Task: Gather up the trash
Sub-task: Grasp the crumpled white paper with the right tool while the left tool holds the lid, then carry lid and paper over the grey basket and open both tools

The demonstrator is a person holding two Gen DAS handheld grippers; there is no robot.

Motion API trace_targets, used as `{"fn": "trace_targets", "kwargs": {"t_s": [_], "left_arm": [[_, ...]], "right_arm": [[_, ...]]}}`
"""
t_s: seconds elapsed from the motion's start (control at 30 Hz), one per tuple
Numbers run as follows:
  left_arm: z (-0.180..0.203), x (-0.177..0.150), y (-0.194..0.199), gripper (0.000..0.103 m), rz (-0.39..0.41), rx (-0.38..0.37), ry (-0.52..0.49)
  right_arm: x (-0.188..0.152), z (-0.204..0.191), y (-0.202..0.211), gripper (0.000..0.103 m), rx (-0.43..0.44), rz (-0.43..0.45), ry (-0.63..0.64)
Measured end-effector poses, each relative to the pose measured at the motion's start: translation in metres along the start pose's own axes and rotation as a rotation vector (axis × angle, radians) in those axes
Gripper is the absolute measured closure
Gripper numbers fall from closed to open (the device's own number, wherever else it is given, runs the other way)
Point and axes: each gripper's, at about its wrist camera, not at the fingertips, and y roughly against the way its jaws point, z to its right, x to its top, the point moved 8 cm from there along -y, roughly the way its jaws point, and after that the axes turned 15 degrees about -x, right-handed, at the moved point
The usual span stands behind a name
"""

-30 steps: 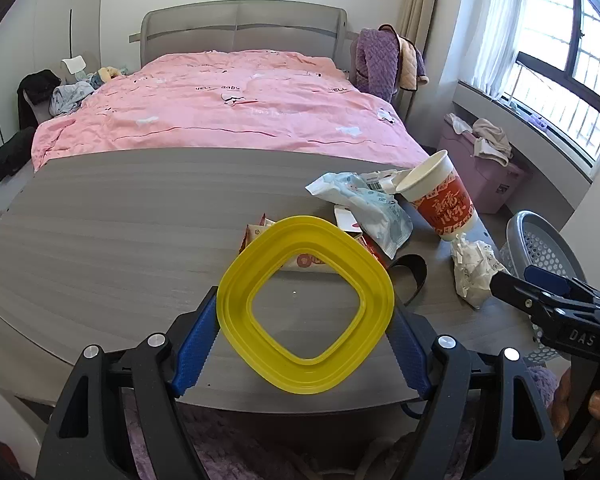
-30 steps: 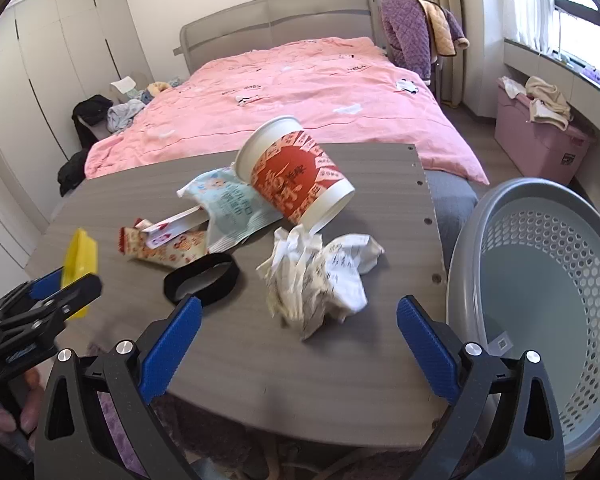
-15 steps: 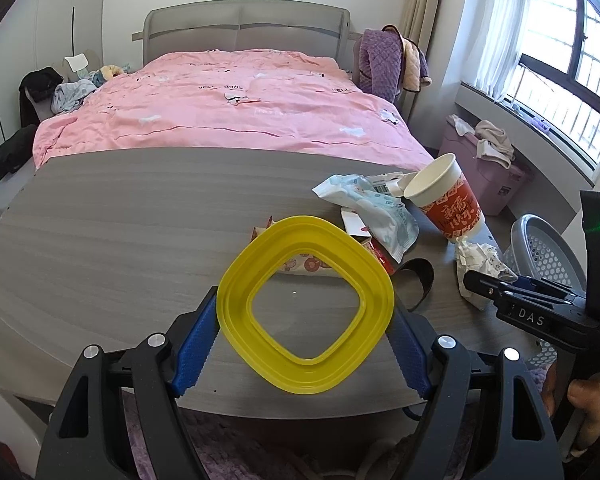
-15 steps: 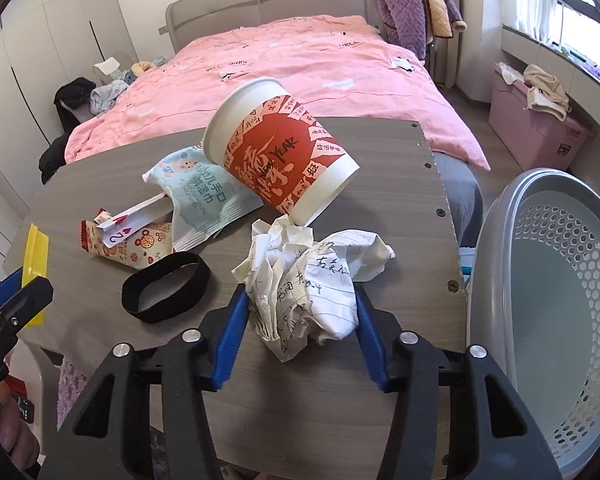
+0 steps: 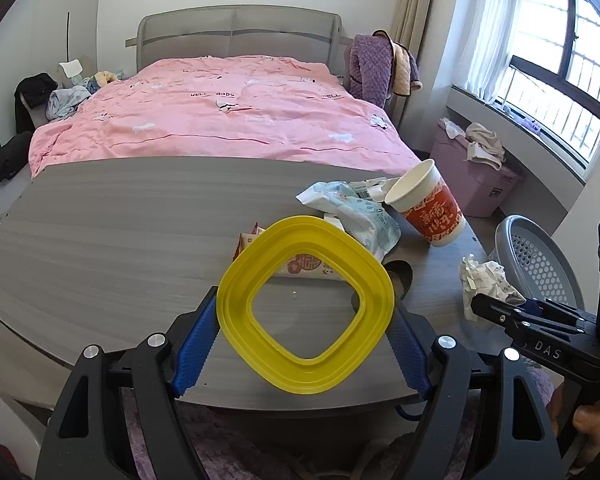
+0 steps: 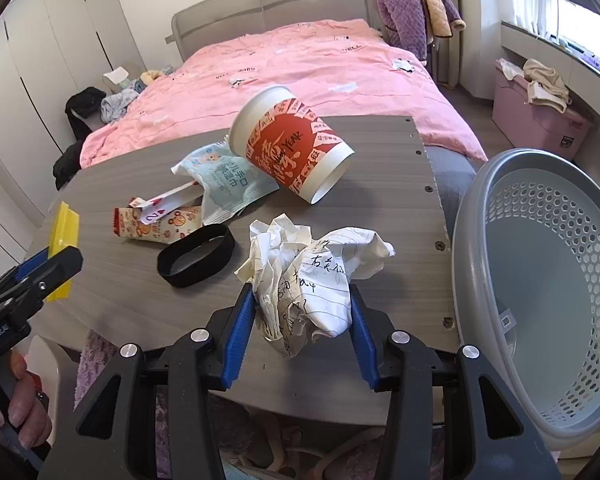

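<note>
Grey wood table (image 6: pixel 112 304) fills the front of a bedroom, and both grippers reach over its near edge. Closest to us, the right gripper (image 6: pixel 302 312) has squeezed in on a crumpled paper ball (image 6: pixel 312 276); its blue pads press both sides of the paper. The ball sits near the table's right edge, just beside a grey basket (image 6: pixel 540 304) that stands off the table. The left gripper (image 5: pixel 305 320) holds a yellow square ring (image 5: pixel 305 308) between its wide-apart blue pads, one pad on each side. A little farther back lies a black band (image 6: pixel 196 256). Behind it are a snack wrapper (image 6: pixel 160 228) and a light blue packet (image 6: pixel 228 180). A red paper cup (image 6: pixel 292 156) lies tipped on its side against the packet. Beyond the table is a bed with a pink blanket (image 5: pixel 220 120).
</note>
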Motion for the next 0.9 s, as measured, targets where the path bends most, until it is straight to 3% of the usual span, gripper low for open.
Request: {"fn": "trace_targets", "kwargs": {"t_s": [0.43,0.9], "left_arm": [[0.067,0.009,-0.011,0.028,-0.018,-0.094,-0.106],[0.186,0.015,-0.075,0.028,-0.119,-0.256,-0.268]], "right_arm": [[0.000,0.051,0.044,0.058,-0.027,0.063,-0.078],[-0.010,0.171,0.064,0.058,-0.181,0.107,-0.255]]}}
